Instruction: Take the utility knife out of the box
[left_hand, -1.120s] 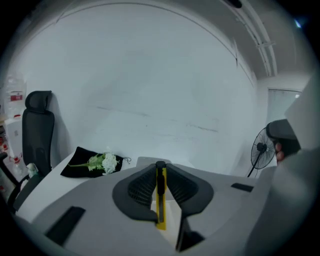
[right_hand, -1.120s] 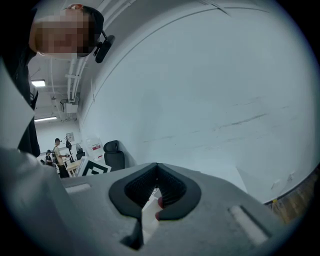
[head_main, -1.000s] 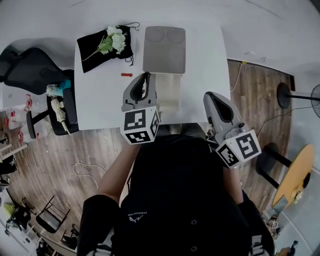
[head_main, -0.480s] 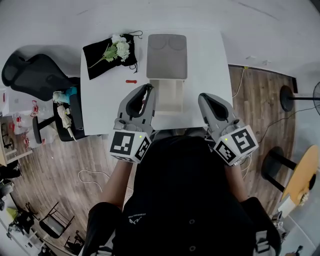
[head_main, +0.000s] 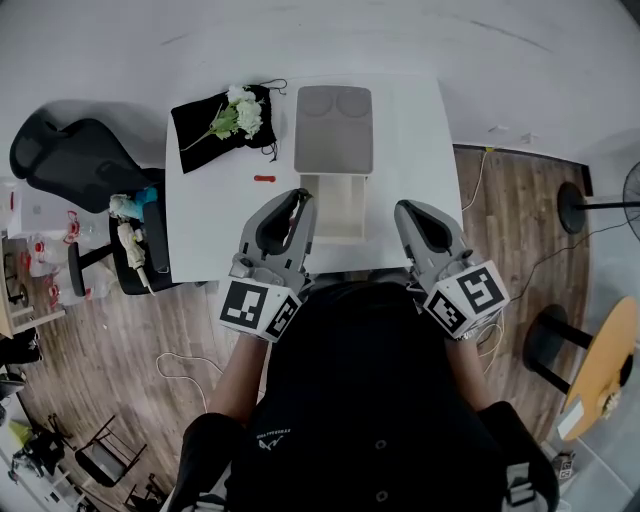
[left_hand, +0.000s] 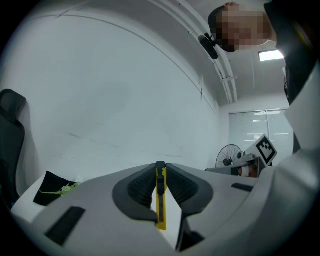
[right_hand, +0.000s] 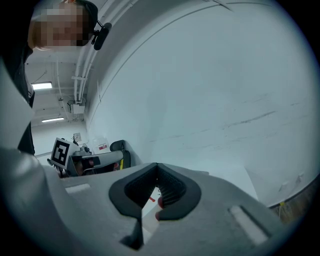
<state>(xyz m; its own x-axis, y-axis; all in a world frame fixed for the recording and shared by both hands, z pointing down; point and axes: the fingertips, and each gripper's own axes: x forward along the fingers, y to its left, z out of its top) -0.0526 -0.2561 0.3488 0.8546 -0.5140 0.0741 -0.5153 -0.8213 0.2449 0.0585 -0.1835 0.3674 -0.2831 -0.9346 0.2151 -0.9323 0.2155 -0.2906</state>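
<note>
**Knife clamped in left gripper, clear of the box**

Nearest, the left gripper (left_hand: 160, 166) is seen clenched on the utility knife (left_hand: 160, 200). The yellow body is pinched edge-on between the ribbed pads (left_hand: 139, 187), with the black slider facing the camera and the tail end hanging below the jaws. Whether any blade is out cannot be told.

In the head view the left gripper (head_main: 298, 197) is held level over the near part of the table (head_main: 415, 150), just beside the near-left corner of the open box (head_main: 362, 205). The knife is therefore judged to be out of the box, with only the set-down left.

The right gripper (right_hand: 156, 176) is pressed tip to tip with nothing gripped. It is parked near the box's near-right corner (head_main: 405, 208), apart from the knife.

Further off, a grey lid (head_main: 333, 128) lies touching the far end of the box. A small red piece (head_main: 263, 179) sits on bare table left of the box. A black cloth (head_main: 200, 135) with white flowers (head_main: 240, 108) lies at the far-left corner.

For the step in hand:
- The pinch should be kept firm, since only a narrow edge of the knife is caught and a slack grip could let it pivot or drop.
- The gripper should be kept level and untwisted while the knife is carried.
- The box wall should be cleared sideways before any lowering.
- Bare table left of the box is judged the best landing spot, short of the red piece and the cloth.
- The jaws should be released only once the knife is resting on the table.
- The right gripper should be kept out of the path.
</note>
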